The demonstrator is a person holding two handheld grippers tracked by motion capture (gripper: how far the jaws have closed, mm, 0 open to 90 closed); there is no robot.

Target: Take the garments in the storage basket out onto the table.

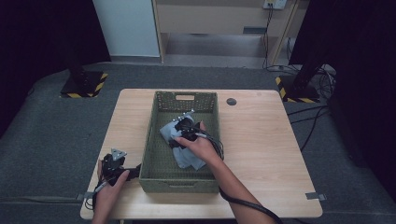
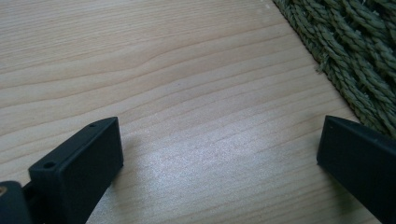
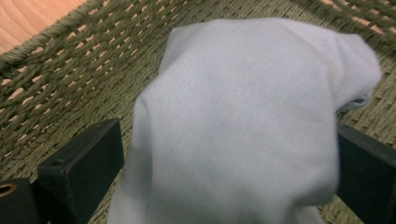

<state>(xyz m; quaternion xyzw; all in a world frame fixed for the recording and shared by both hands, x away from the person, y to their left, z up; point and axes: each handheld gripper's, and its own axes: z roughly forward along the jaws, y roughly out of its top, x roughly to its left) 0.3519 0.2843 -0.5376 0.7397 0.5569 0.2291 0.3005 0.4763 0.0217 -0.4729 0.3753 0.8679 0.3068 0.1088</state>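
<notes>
A light blue cloth (image 1: pixel 187 157) lies bunched on the floor of a green woven basket (image 1: pixel 148 140) in the middle of the table. My right gripper (image 1: pixel 183 127) is down inside the basket over the cloth. In the right gripper view its jaws stand wide apart with the cloth (image 3: pixel 243 107) bulging up between them, so the right gripper (image 3: pixel 229 168) is open. My left gripper (image 1: pixel 115 164) rests low over the bare table just left of the basket's near corner. The left gripper (image 2: pixel 219 154) is open with only wood between its jaws.
The basket's woven wall (image 2: pixel 355 51) runs close along the right of the left gripper. The wooden table (image 1: pixel 261 140) has open surface right of the basket, with a small dark disc (image 1: pixel 231 101) near its far edge. Stand bases and cables sit on the floor beyond.
</notes>
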